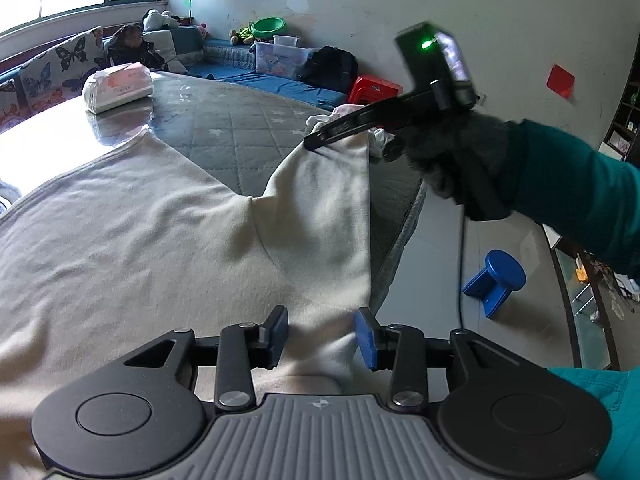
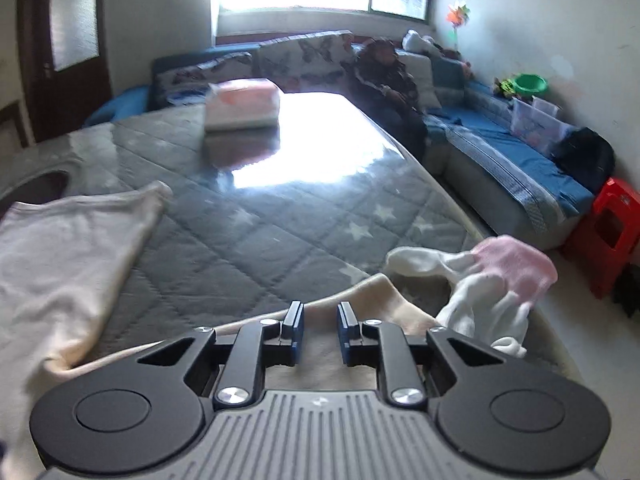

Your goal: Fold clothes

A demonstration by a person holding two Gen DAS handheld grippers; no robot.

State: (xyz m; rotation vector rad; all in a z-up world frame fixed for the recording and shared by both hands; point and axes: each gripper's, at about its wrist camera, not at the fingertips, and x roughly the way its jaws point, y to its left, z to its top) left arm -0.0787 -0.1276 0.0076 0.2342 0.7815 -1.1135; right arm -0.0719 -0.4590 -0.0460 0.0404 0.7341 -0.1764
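The cream garment (image 1: 160, 232) lies spread on the table (image 1: 240, 120). The left gripper (image 1: 322, 334) stands part open over its edge; the right gripper (image 2: 319, 322), narrowly open, hovers over the sleeve (image 1: 332, 208), seemingly releasing it.

Tissue pack (image 1: 117, 86) on the quilted mat (image 1: 240, 128); blue stool (image 1: 498, 280), red stool (image 2: 612, 232), green basin (image 1: 269, 26) beyond.
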